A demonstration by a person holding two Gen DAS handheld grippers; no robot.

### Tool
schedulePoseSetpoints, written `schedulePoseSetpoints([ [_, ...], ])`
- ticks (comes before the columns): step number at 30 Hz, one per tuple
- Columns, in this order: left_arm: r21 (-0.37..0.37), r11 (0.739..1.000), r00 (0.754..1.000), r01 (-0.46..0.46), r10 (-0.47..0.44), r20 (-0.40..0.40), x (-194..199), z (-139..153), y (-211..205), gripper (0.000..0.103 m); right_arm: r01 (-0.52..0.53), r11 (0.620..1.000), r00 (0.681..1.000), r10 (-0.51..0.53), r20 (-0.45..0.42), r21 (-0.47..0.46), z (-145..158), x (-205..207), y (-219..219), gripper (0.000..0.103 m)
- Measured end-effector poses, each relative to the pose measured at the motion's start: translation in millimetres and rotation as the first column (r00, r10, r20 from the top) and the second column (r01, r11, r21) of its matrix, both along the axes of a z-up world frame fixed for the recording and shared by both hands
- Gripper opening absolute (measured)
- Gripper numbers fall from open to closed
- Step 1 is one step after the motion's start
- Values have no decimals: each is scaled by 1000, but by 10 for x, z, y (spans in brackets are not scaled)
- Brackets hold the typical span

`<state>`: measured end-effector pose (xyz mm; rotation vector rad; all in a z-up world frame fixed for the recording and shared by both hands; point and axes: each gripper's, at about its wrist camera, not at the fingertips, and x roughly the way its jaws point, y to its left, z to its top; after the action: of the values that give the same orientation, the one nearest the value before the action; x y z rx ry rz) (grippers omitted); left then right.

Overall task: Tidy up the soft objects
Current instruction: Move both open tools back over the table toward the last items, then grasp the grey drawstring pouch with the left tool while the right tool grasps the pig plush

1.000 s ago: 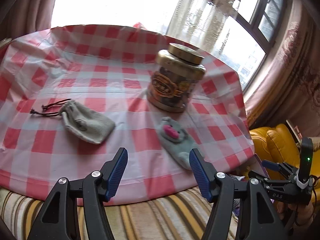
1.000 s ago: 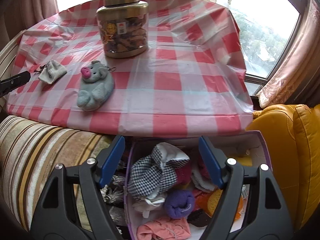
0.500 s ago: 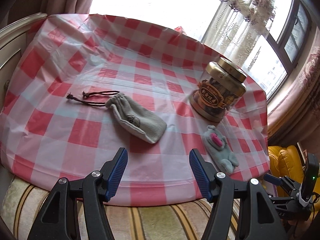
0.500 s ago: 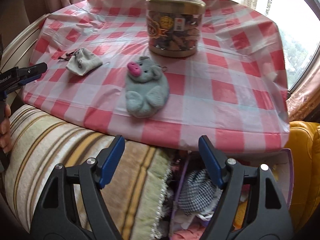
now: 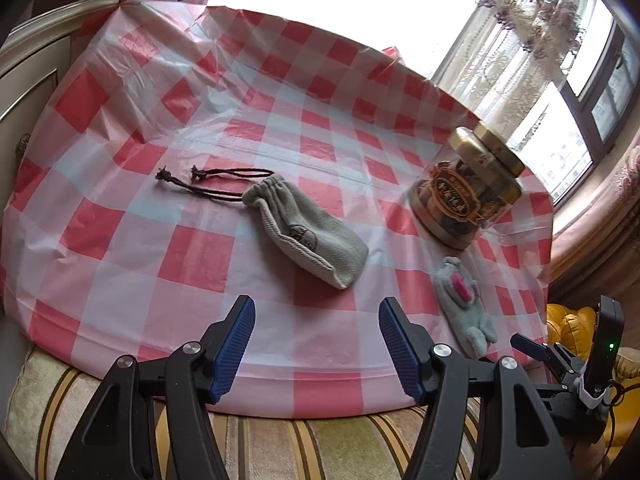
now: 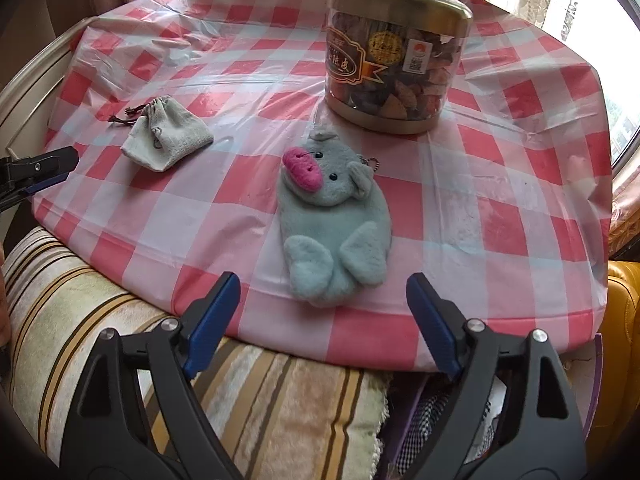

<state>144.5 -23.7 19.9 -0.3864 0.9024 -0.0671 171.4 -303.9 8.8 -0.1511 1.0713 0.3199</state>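
A grey drawstring pouch (image 5: 308, 228) lies on the red-checked tablecloth (image 5: 200, 256), its dark cords trailing left. My left gripper (image 5: 316, 344) is open and empty, just short of the table's near edge, facing the pouch. A grey plush pig pouch (image 6: 334, 216) with a pink snout lies flat near the front edge; it also shows in the left wrist view (image 5: 464, 304). My right gripper (image 6: 322, 320) is open and empty, right in front of the pig. The drawstring pouch also shows in the right wrist view (image 6: 166, 140).
A gold-lidded jar of snacks (image 6: 394, 52) stands behind the pig. A striped cushion (image 6: 280, 412) lies below the table edge. A box of clothes (image 6: 432, 424) sits at the lower right, next to a yellow seat (image 6: 622, 340). A window is behind the table.
Both grippers moved toward the table. The left one swung left to face the drawstring pouch. The right one rose from over the clothes box to face the pig. Both stayed open.
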Motion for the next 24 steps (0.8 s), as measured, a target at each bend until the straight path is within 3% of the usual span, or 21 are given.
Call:
schedulePoseSetpoints([
  [14,-59,991,976,-117,104,-192,703,-403,202,79,1,1000,1000,-2,-18,-24,-180,313,109,87],
  [18,-7,990,967,-140,135,-216,955,-494,151,82,-3,1000,1000,3,-27,-22,-236,408,127,87],
  [24,147,986,974,-84,113,-196,1258,-541,-126,86,1,1000,999,-2,-40,-21,-352,544,124,88],
])
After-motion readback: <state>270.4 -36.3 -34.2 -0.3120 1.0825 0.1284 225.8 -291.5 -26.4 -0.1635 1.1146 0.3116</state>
